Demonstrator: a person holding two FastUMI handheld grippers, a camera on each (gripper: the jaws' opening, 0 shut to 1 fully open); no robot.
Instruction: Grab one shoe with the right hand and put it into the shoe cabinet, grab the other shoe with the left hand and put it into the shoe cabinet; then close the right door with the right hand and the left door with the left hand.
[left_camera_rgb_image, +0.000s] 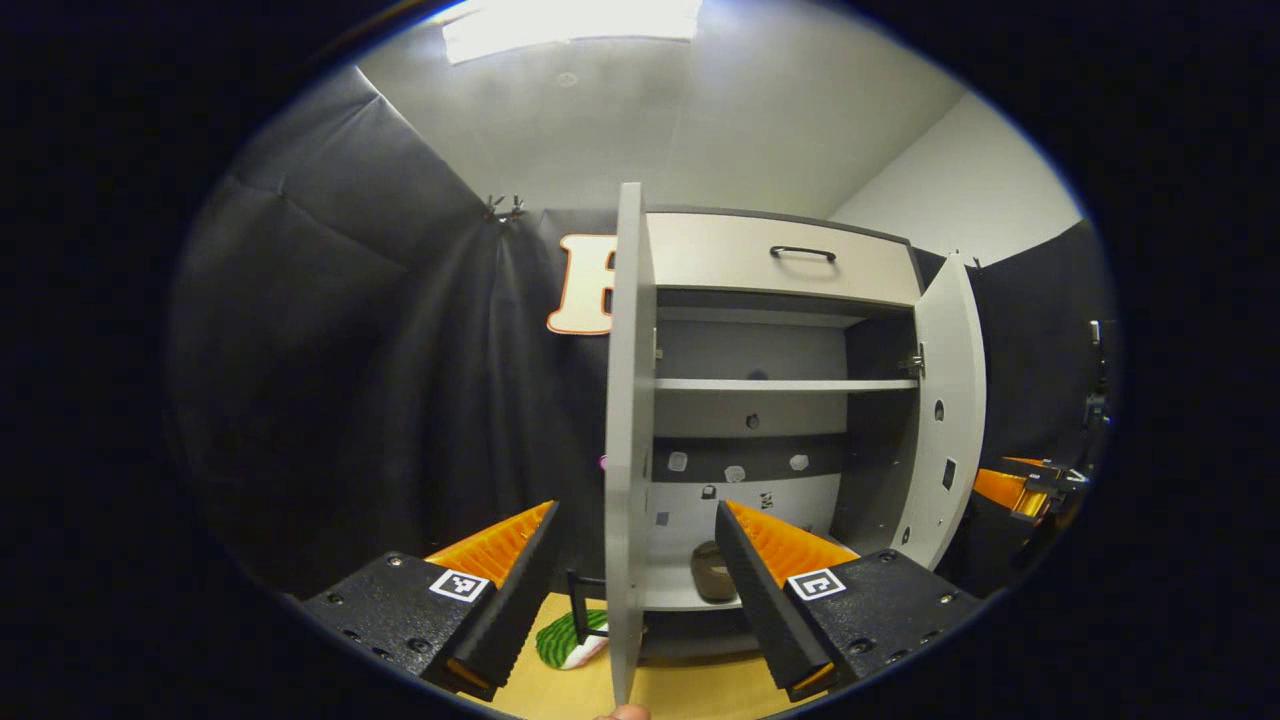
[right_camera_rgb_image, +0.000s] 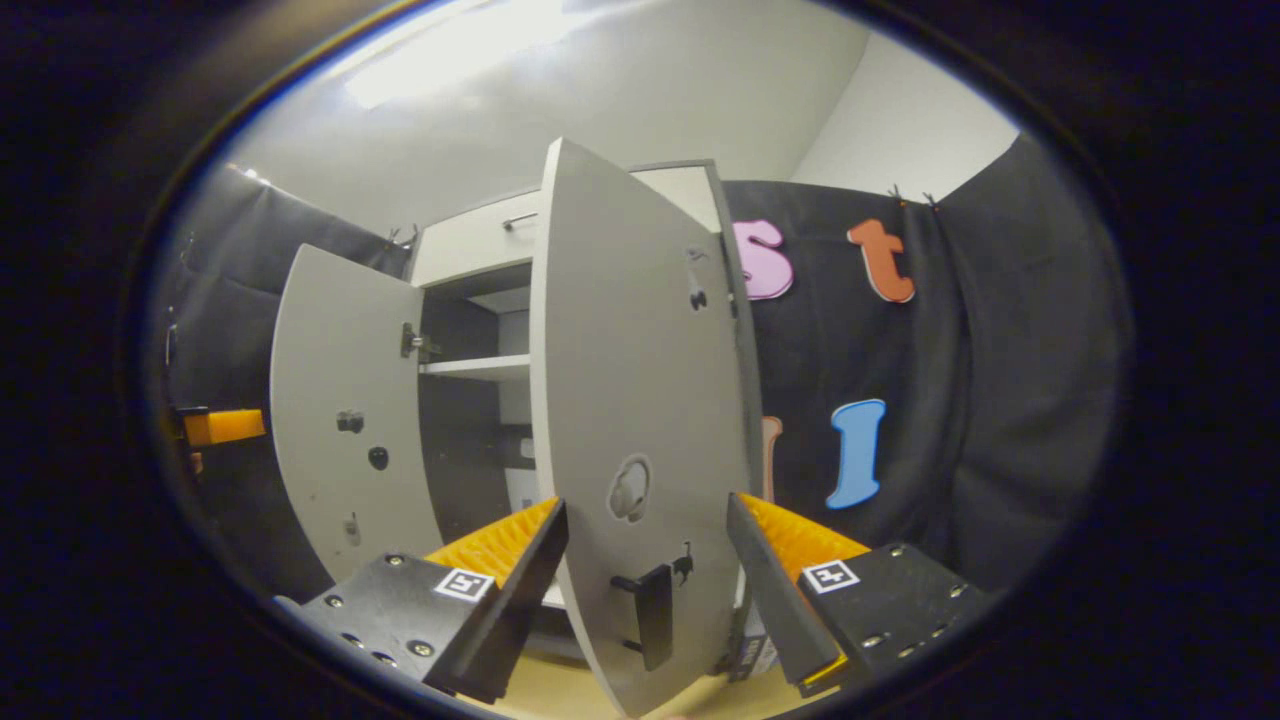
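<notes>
The grey shoe cabinet (left_camera_rgb_image: 780, 262) stands with both doors swung out. A dark shoe (left_camera_rgb_image: 712, 572) lies on its bottom shelf. In the left gripper view the left door (left_camera_rgb_image: 628, 400) is seen edge-on, and my left gripper (left_camera_rgb_image: 637, 510) is open with one finger on each side of that edge, not pressing it. In the right gripper view the right door (right_camera_rgb_image: 640, 380) stands between the fingers of my open right gripper (right_camera_rgb_image: 648, 500), just above its black handle (right_camera_rgb_image: 655, 610). The right gripper (left_camera_rgb_image: 1020, 490) also shows beyond the right door (left_camera_rgb_image: 950, 400).
A green-and-white thing (left_camera_rgb_image: 570, 640) lies on the yellow surface (left_camera_rgb_image: 700, 690) outside the left door, partly hidden by it. The drawer handle (left_camera_rgb_image: 803, 252) sits at the cabinet top. A middle shelf (left_camera_rgb_image: 785, 384) is bare. Black cloth walls stand on both sides.
</notes>
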